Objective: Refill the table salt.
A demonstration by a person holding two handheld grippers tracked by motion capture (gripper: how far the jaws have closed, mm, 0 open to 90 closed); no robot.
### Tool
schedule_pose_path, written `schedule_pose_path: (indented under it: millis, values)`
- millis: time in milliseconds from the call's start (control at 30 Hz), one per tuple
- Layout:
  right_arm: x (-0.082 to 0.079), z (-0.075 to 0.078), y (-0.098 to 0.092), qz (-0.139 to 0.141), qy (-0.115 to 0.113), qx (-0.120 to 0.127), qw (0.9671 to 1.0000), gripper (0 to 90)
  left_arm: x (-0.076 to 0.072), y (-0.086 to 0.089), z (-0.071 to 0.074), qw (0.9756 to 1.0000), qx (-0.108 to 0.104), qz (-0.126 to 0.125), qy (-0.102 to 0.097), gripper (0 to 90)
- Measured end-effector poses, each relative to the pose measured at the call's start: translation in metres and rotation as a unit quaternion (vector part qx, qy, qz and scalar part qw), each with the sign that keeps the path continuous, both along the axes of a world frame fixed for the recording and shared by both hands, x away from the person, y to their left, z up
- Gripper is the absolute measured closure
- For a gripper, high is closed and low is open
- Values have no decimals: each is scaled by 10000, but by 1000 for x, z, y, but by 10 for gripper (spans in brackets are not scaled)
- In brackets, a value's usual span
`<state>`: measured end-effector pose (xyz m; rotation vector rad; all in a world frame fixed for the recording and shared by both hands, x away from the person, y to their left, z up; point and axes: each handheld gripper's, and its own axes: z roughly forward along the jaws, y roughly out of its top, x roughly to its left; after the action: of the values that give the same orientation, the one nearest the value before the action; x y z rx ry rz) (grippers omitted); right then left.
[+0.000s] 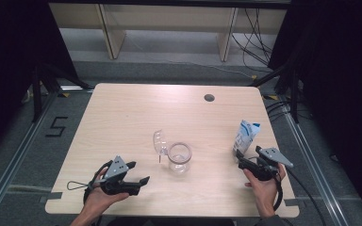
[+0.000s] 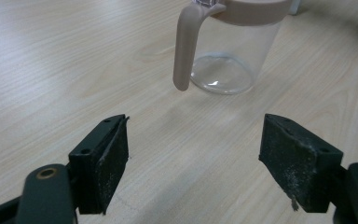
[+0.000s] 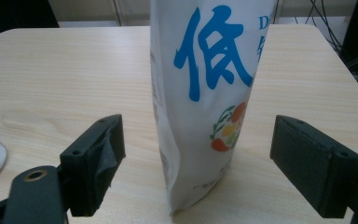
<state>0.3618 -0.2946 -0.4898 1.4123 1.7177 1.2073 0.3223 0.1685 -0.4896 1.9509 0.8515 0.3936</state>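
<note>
White stand-up pouch [image 3: 205, 93] upright at bench [image 1: 122, 113] three o'clock, between the wide-open, empty right gripper [image 3: 198, 163] fingers, not yet pinched; left gripper [image 2: 193, 163] open, empty, facing clear jug [image 2: 228, 46] at centre; next: close on the pouch's middle.

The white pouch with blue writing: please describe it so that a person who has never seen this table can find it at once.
Look at the pale wooden table and go to its right edge, just ahead of the right gripper. There the pouch stands upright, apart from the clear jug at the middle. Its white, opaque body with blue writing sets it apart.
</note>
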Motion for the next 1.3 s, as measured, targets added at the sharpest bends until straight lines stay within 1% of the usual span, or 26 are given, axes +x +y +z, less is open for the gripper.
schedule_pose_path:
  millis: [33,67,133,167,200,233,267,300,333,467,500,533,567,667,700,767,800,867,967,1033,1067,1100,1133,1167,1233,1300]
  values:
    - [0,-1,3,-172,5,47,9998,189,0,-1,0,10000,-20,17,0,235]
    - [2,-1,1,11,13,-5,10000,189,0,-1,0,10000,-29,19,-3,235]
    - [3,-2,3,-103,53,47,9999,189,1,0,0,10000,17,-40,-15,235]
    - [4,-3,1,-14,56,-1,10000,189,1,-1,-1,10000,-63,18,43,235]
    - [5,-4,2,-94,48,-74,9999,188,0,0,-1,10000,-24,32,49,235]
    - [4,-4,6,-181,147,164,9996,188,1,1,0,10000,18,-7,0,235]
    - [7,-6,3,-41,56,0,10000,188,0,0,0,10000,-16,-7,-3,235]
    - [7,-7,6,-212,89,58,9997,188,0,0,0,10000,-20,-6,-5,235]
    - [8,-6,3,-43,84,49,9999,190,0,0,0,10000,-41,-2,-6,235]
    - [11,-7,5,-112,48,-3,9999,190,0,2,0,10000,-16,-2,-10,235]
    - [11,-7,9,-263,111,125,9995,190,0,2,0,10000,-13,-4,-10,235]
    - [13,-7,6,-131,74,15,9999,190,-1,2,0,10000,-18,0,-13,235]
    - [14,-9,8,-191,-10,-14,9998,190,-1,2,0,10000,-17,-4,-17,235]
    - [16,-9,8,-167,116,-34,9998,192,-1,0,0,10000,-67,2,20,235]
    - [18,-11,9,-150,35,64,9999,192,-1,1,0,10000,-33,-18,-3,235]
    - [20,-11,11,-262,68,-87,9996,192,-1,1,0,10000,7,-66,-55,235]
    - [21,-12,11,-219,91,-9,9997,192,-1,1,0,10000,2,-63,-56,235]
    - [22,-12,11,-230,152,-74,9996,193,-1,2,0,10000,-9,-53,-48,235]
    - [25,-13,14,-406,102,-97,9991,197,-1,1,0,10000,-30,-27,-33,235]
    - [28,-14,14,-311,70,-77,9995,201,-1,1,0,10000,-3,-34,-42,235]
    - [29,-15,15,-412,31,-103,9991,202,-1,1,-1,10000,-12,-6,-21,235]
    - [30,-15,15,-430,111,-164,9989,202,-1,1,0,10000,-9,-14,-27,235]
    - [30,-15,16,-384,130,-132,9991,204,-1,1,0,10000,-8,-29,-31,235]
    - [31,-16,20,-492,199,50,9986,205,-1,1,-1,10000,-16,-46,-69,235]
    - [33,-16,18,-433,209,-130,9988,208,-1,1,0,10000,-31,-36,-37,235]
    - [33,-16,19,-377,171,-62,9991,210,-1,2,0,10000,-22,-12,-13,235]
